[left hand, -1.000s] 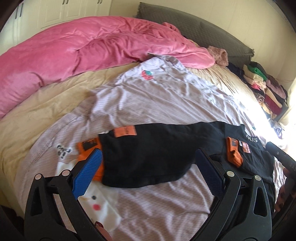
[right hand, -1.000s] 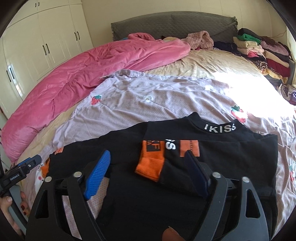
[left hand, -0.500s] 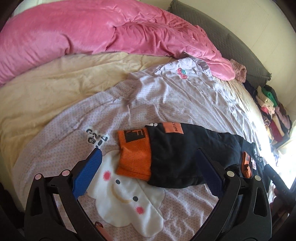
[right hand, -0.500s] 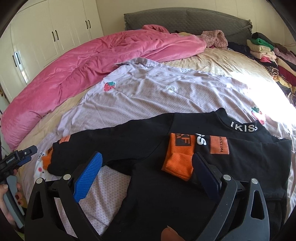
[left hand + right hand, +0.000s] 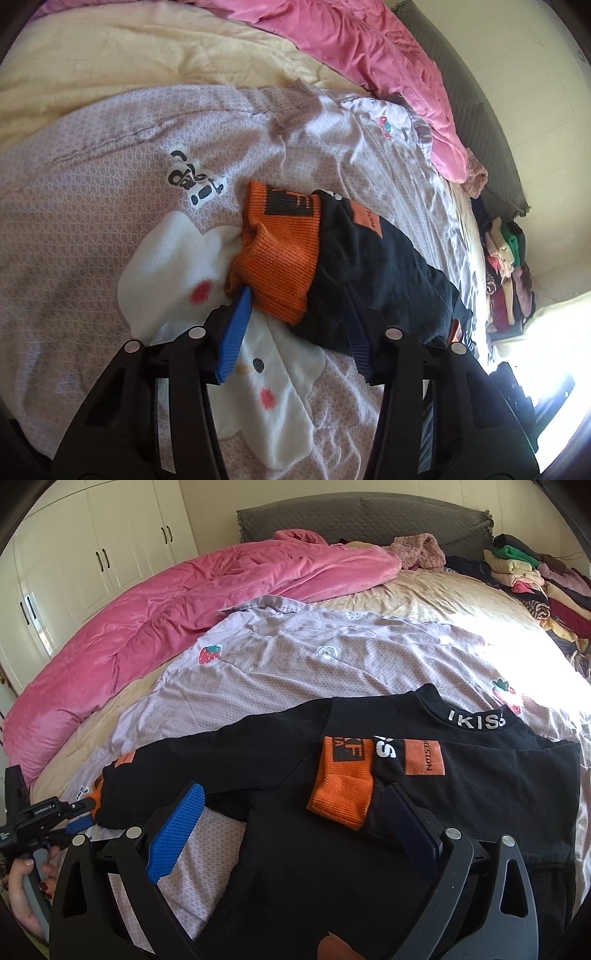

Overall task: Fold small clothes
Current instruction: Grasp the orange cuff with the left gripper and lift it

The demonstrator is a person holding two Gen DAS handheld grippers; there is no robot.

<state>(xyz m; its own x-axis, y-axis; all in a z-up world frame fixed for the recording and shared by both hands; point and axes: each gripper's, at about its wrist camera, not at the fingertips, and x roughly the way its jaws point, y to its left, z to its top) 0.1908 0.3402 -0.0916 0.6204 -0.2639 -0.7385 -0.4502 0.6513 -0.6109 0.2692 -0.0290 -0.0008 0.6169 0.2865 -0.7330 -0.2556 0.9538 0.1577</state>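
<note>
Orange ribbed cuff [image 5: 280, 266] sits between our left gripper's [image 5: 297, 295] half-narrowed jaws; we'd pinch deep before folding the sleeve [image 5: 207, 771] across. Right gripper [image 5: 295, 812] hovers wide, holding nothing.

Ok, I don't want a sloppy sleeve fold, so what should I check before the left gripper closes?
1. Left gripper open around the orange cuff: ok.
2. Cuff between the fingers: ok.
3. Lilac blanket kept out of the pinch: cannot tell.
4. Other sleeve's cuff already folded onto the black sweatshirt: ok.
5. Right gripper open, holding nothing: ok.
</note>
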